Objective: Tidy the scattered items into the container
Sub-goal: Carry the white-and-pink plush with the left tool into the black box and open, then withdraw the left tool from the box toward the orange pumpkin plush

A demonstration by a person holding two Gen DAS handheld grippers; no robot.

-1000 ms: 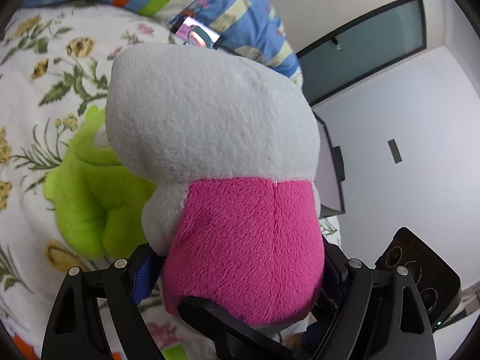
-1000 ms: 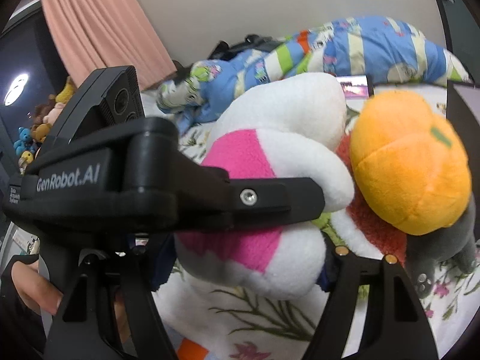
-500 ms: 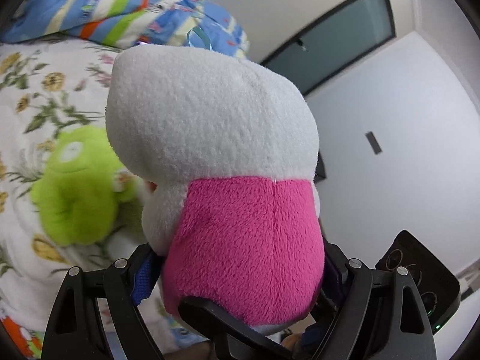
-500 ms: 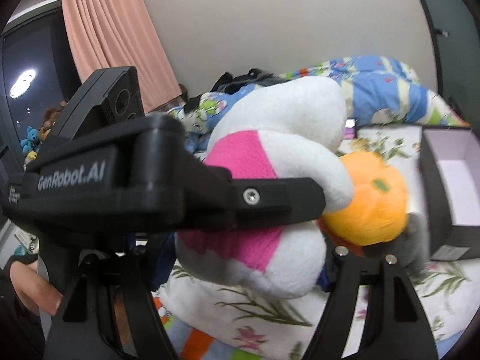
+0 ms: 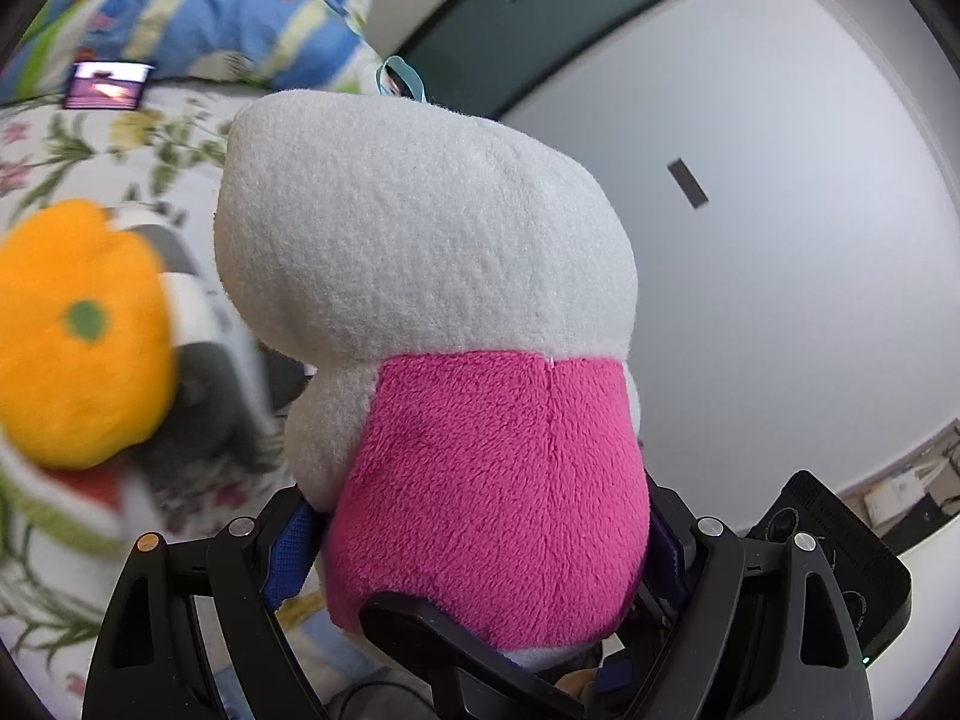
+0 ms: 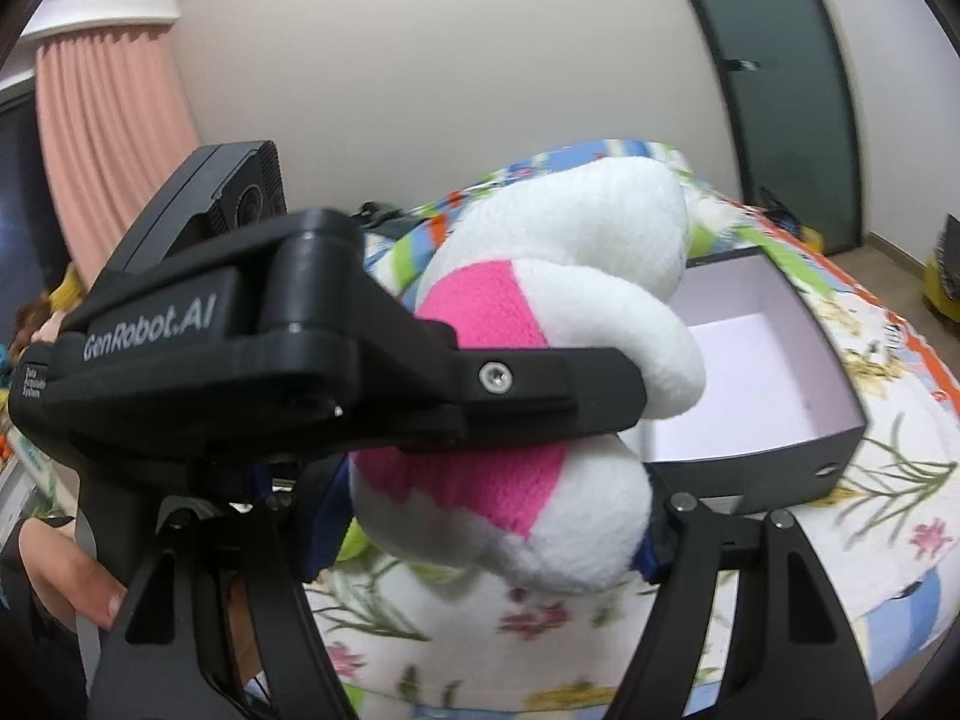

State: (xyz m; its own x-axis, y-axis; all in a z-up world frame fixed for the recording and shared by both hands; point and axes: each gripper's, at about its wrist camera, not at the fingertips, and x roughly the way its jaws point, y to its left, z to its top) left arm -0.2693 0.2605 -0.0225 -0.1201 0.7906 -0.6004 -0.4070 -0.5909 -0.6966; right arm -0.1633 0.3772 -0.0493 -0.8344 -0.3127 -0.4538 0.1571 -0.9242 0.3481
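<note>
We noted both tools, left (image 5: pixel 480 552) and right (image 6: pixel 498 510), clamped on the plush (image 6: pixel 558 360), held above the bed (image 6: pixel 888 480), with the open box (image 6: pixel 774 360) lying just ahead and right of it.

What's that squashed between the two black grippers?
A pink-and-white plush toy. The left wrist view shows the left gripper pinching its pink body; the right wrist view shows the right gripper closed around it too.

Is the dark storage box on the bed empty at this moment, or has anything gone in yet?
Empty as far as visible: the box shows bare pale lining. The plush hides its near-left corner, so that part cannot be told.
</note>
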